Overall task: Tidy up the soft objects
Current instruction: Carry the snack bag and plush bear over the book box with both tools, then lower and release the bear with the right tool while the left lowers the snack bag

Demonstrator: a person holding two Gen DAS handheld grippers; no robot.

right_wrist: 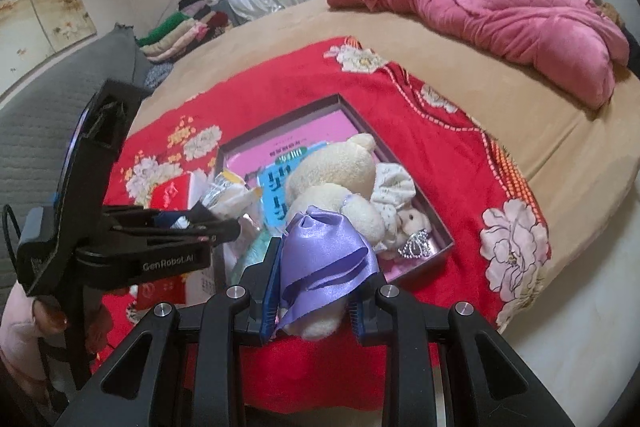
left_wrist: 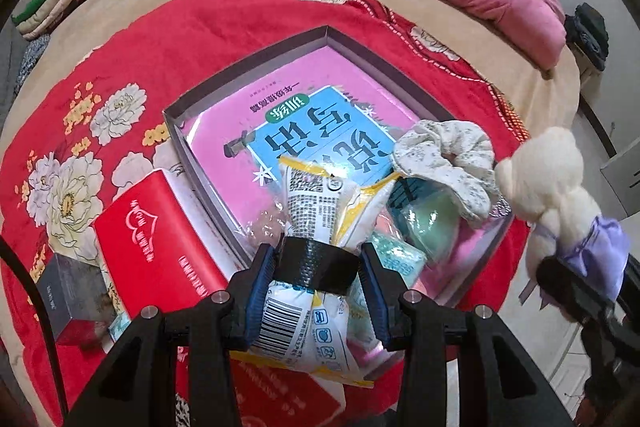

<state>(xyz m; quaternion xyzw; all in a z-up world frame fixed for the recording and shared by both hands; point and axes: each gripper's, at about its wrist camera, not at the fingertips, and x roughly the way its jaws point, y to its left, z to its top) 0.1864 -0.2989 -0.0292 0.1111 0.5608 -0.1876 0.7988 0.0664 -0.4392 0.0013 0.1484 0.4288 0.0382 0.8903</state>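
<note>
We see the left gripper (left_wrist: 316, 291) clenched on a white and yellow snack bag (left_wrist: 316, 227), which hangs over the six o'clock edge of the shallow box (left_wrist: 248, 65). The right gripper (right_wrist: 312, 303) grasps a cream teddy bear (right_wrist: 340, 183) by its purple ribbon (right_wrist: 324, 251), above the box's near end. Inside the box lie a pink book (left_wrist: 320, 95) and, toward three o'clock, a floral scrunchie (left_wrist: 448, 155). A red carton (left_wrist: 156, 243) sits at nine o'clock on the red blanket (left_wrist: 180, 27).
</note>
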